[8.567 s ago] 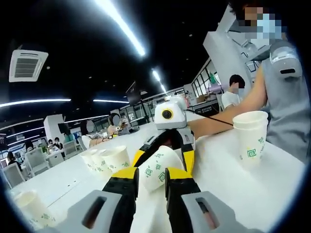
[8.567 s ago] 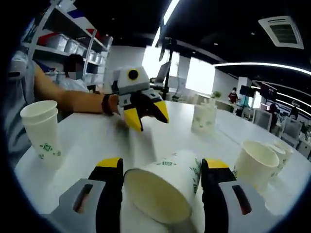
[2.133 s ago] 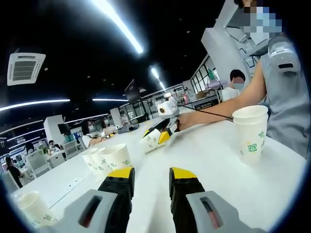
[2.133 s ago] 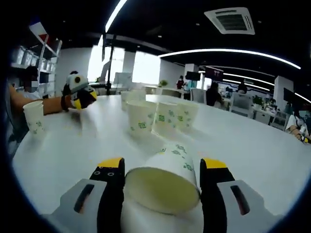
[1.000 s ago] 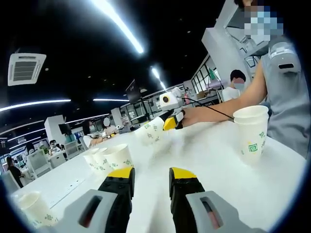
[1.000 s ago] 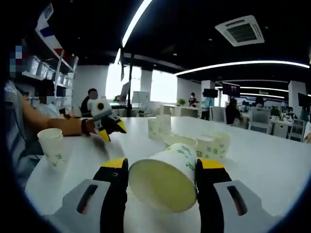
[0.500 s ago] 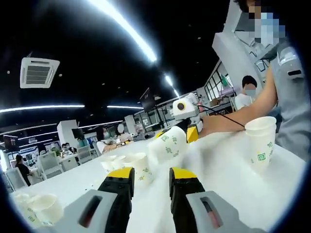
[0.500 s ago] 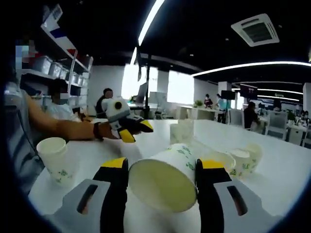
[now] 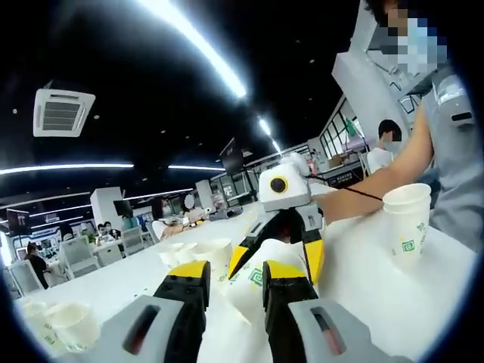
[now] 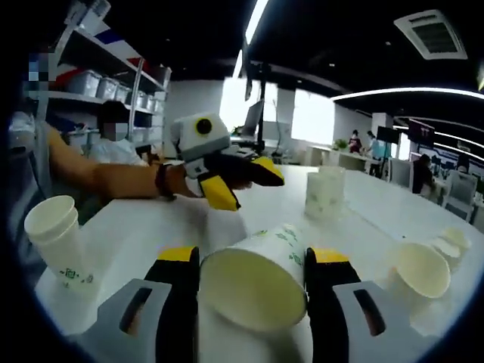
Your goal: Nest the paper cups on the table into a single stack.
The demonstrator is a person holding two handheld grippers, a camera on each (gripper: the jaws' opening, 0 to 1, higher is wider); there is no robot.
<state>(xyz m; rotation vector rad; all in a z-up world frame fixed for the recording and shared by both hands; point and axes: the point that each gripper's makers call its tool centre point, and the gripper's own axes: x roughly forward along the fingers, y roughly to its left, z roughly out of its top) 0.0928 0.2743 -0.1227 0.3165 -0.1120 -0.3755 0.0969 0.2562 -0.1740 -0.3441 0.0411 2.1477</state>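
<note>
The white bench (image 9: 393, 302) is seen low and close from the left gripper view, which is aimed along its own jaws toward the right gripper (image 9: 276, 253), met nearly head-on. From the right gripper view, the opposite way is faced across the same bench (image 10: 136, 227), with the left gripper (image 10: 246, 181) caught close ahead. The 2 views are shared by the bench top and the stacked cups (image 9: 406, 227) (image 10: 60, 242) at its edge.

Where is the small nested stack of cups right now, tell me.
The nested stack of paper cups stands upright near the table's edge, at right in the left gripper view, by the person's arm; in the right gripper view it is at far left.
</note>
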